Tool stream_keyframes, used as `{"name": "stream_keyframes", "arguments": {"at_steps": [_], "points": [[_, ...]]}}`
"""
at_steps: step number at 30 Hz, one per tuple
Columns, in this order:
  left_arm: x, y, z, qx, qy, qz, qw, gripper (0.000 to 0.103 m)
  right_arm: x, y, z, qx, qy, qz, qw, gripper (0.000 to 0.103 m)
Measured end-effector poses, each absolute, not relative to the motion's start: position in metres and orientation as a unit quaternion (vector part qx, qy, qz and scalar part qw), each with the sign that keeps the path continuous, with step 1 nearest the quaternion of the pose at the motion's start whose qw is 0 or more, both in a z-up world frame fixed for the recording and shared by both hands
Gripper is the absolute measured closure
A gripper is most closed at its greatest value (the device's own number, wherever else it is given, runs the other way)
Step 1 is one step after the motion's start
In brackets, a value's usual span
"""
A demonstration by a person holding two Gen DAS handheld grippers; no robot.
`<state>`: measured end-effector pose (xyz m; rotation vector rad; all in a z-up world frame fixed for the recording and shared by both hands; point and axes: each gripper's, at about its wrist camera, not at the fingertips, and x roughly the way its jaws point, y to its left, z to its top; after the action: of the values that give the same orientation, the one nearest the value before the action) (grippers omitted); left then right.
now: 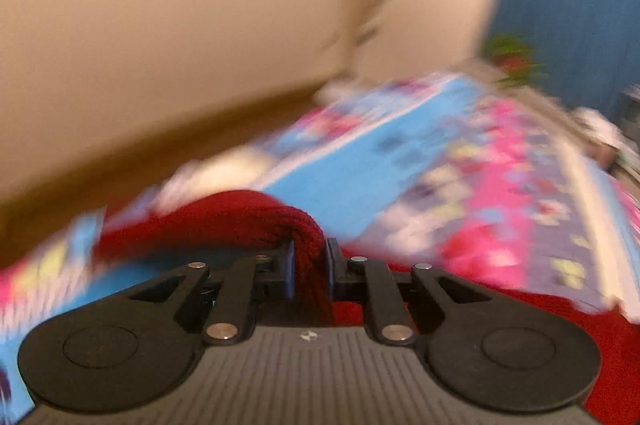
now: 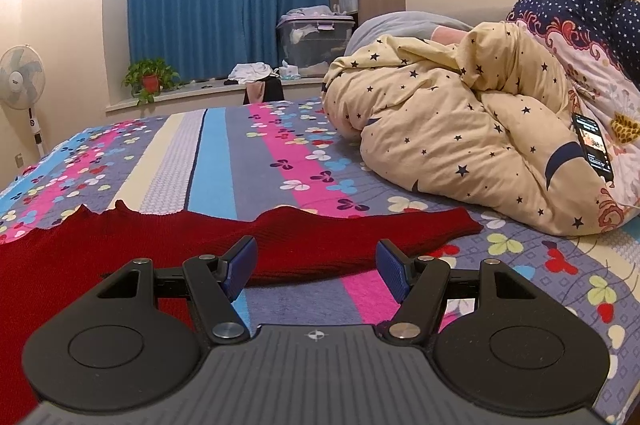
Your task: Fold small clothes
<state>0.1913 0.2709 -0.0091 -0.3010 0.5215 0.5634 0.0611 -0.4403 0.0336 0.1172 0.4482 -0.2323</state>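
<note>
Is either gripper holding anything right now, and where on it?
The left gripper is shut on a bunched fold of the red knit sweater. The right gripper is open and empty, above the sweater's sleeve.

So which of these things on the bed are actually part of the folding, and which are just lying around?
Part of the job:
red knit garment
left tool, clamped on a fold of it
right tool, open

Just lying about:
star-print duvet
phone
potted plant
fan
storage bin
</note>
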Motion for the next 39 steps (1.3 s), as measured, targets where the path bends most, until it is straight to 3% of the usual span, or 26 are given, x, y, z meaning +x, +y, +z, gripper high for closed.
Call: {"name": "stream_keyframes", "arguments": {"at_steps": [5, 9, 13, 18, 23, 32, 34, 36, 39], "points": [[0.178, 0.115, 0.034, 0.005, 0.185, -0.008, 0.983, 0.085, 0.066, -0.435, 0.032, 0.052, 0.225, -0.112, 0.966, 0.037], [0.156, 0.049, 0.041, 0.049, 0.176, -0.194, 0.964, 0.044, 0.072, -0.425, 0.029, 0.037, 0.235, -0.110, 0.965, 0.038], [0.167, 0.080, 0.042, -0.020, 0.194, -0.177, 0.965, 0.043, 0.076, -0.415, 0.027, 0.019, 0.237, -0.107, 0.965, 0.039], [0.194, 0.136, 0.036, -0.093, 0.244, -0.052, 0.964, 0.043, 0.091, -0.404, 0.021, 0.024, 0.255, -0.094, 0.962, 0.071], [0.221, 0.181, 0.021, -0.146, 0.329, 0.034, 0.932, 0.043, 0.125, -0.360, 0.001, 0.043, 0.292, -0.050, 0.954, 0.072], [0.235, 0.194, -0.001, -0.137, 0.385, 0.054, 0.911, 0.043, 0.229, -0.250, -0.024, 0.016, 0.334, 0.046, 0.941, 0.059], [0.239, 0.192, -0.005, -0.137, 0.392, 0.053, 0.908, 0.043, 0.249, -0.230, -0.022, 0.004, 0.333, 0.050, 0.942, 0.053], [0.241, 0.193, -0.008, -0.135, 0.399, 0.053, 0.906, 0.043, 0.272, -0.213, -0.020, 0.000, 0.335, 0.048, 0.941, 0.036], [0.243, 0.187, -0.012, -0.129, 0.405, 0.051, 0.904, 0.043, 0.312, -0.195, -0.022, 0.030, 0.357, 0.028, 0.933, 0.029]]}}
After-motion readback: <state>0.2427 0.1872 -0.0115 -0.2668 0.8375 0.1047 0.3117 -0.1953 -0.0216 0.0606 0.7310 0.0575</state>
